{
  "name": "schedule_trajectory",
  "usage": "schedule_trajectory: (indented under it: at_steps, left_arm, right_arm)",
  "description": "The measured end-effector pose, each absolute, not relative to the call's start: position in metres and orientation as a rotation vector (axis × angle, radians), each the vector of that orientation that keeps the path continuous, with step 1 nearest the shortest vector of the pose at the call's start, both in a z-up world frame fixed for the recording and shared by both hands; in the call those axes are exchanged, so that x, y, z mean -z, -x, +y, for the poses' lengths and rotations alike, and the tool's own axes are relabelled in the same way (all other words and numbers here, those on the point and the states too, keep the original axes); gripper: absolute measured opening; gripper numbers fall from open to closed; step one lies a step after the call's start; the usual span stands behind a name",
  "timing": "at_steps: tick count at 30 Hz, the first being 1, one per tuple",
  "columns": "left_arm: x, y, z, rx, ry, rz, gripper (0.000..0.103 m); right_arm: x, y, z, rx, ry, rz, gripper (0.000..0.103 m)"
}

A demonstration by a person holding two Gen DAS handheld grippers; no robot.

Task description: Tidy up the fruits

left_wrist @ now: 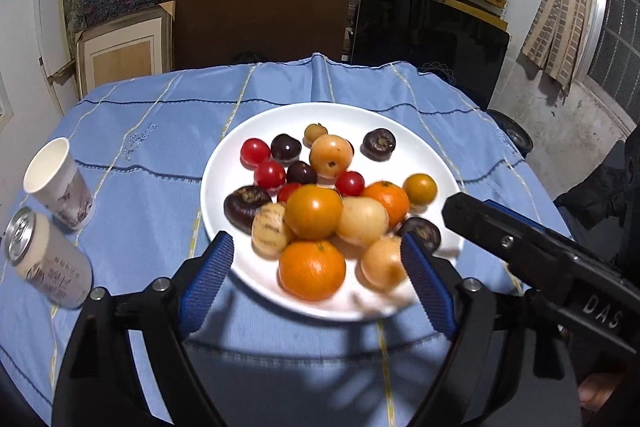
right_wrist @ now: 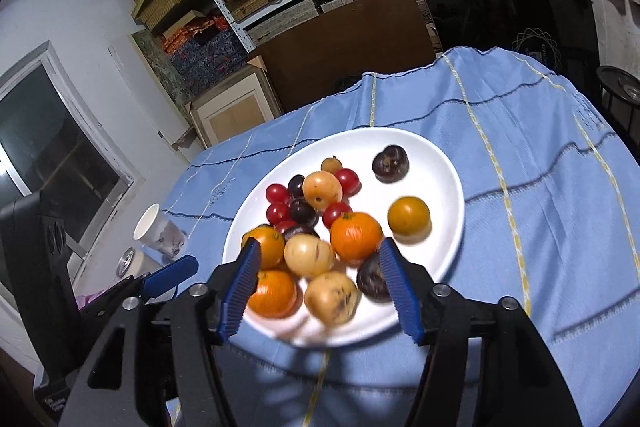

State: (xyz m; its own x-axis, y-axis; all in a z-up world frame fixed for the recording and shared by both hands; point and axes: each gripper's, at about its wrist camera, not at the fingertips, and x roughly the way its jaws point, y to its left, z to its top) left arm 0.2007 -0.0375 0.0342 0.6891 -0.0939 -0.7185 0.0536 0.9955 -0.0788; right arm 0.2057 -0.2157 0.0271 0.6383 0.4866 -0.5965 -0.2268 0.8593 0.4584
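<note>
The fruits sit heaped on a white plate (left_wrist: 424, 131) in the middle of the blue tablecloth (left_wrist: 152, 155), with the bigger pieces crowded toward its near rim: an orange (left_wrist: 312, 270) nearest, a pale yellow fruit (left_wrist: 383, 263) just to its right, a second pale fruit (left_wrist: 362, 221) and an orange-yellow tomato (left_wrist: 314, 212) behind them. Small red cherry tomatoes (left_wrist: 269, 174) and dark purple fruits (left_wrist: 246, 202) lie farther back and to the left. All of these are round, so no long axis dictates how to turn the wrist. The left gripper (left_wrist: 318, 283) hangs over the near rim with its blue pads (left_wrist: 208, 285) spread wide and clenching nothing; the orange lies straight ahead between them, untouched. The right gripper (right_wrist: 318, 287) is likewise released and empty, its fingers bracketing the two pale fruits and reaching in from the right side of the plate. Judging by this, the left hand is nearer the orange, the right nearer the pale pair. A paper cup (left_wrist: 60, 183) and a can (left_wrist: 48, 259) stand well apart at the far left.
</note>
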Motion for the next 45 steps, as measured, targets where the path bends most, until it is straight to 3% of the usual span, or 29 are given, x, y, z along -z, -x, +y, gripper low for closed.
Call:
schedule_trajectory:
  at_steps: [8,11,21,45]
  left_arm:
    - [-0.040,-0.141,-0.042,0.082,0.022,0.777,0.089]
    - [-0.038,-0.118,-0.040,0.038,-0.011,0.755,0.095]
    - [-0.013,-0.068,-0.020,0.002,0.011,0.811,0.096]
    - [0.014,-0.070,-0.003,-0.026,0.032,0.869,0.098]
  right_arm:
    - [-0.026,-0.154,-0.230,-0.410,-0.375,0.767,0.065]
    - [-0.028,-0.131,-0.231,-0.332,-0.307,0.744,0.081]
    - [-0.007,-0.088,-0.224,-0.288,-0.196,0.778,0.082]
    - [0.021,-0.072,-0.214,-0.285,-0.139,0.809,0.087]
